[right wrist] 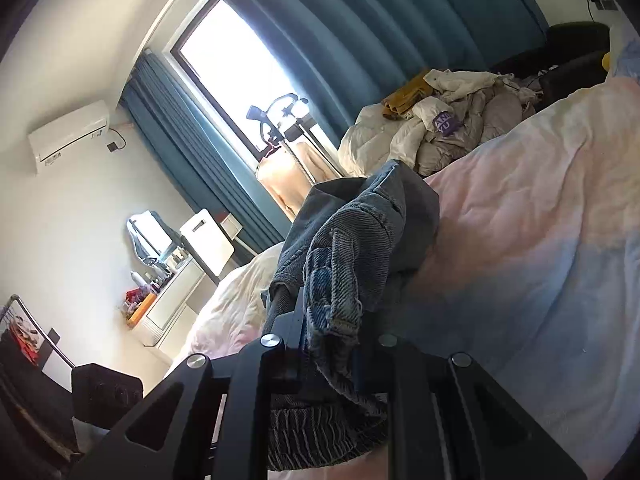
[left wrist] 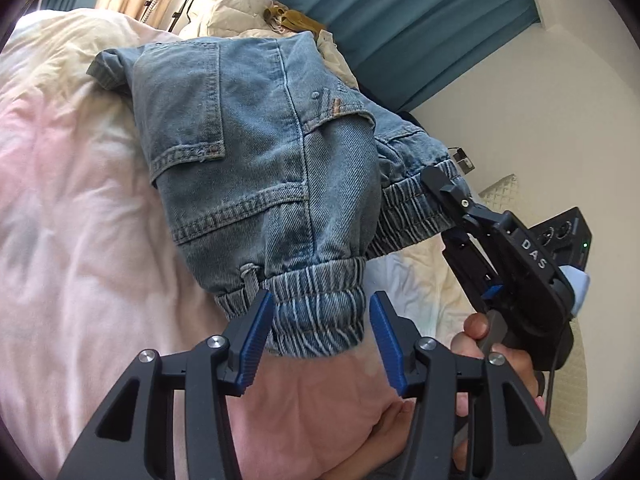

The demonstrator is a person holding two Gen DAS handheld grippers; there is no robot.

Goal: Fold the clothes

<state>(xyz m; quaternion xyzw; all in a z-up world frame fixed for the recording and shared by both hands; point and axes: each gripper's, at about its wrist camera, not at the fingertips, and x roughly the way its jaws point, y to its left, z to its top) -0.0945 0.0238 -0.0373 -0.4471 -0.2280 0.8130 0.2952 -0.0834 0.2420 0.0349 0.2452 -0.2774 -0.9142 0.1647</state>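
Observation:
A pair of blue denim jeans (left wrist: 256, 152) with elastic cuffs lies folded on the pink and white bedcover (left wrist: 60, 200). My left gripper (left wrist: 320, 332) is open, its blue pads (left wrist: 252, 340) on either side of the near elastic cuff (left wrist: 316, 300). My right gripper (left wrist: 444, 196) is shut on the other cuff at the right. In the right wrist view the denim (right wrist: 352, 248) bunches between the right gripper's (right wrist: 332, 344) fingers, which are mostly hidden by cloth.
A heap of cream and grey jackets (right wrist: 440, 128) lies at the bed's far end by teal curtains (right wrist: 360, 40). A window (right wrist: 236, 68), a clothes stand (right wrist: 288, 160), a dresser (right wrist: 176, 296) and a wall air conditioner (right wrist: 68, 132) are beyond the bed.

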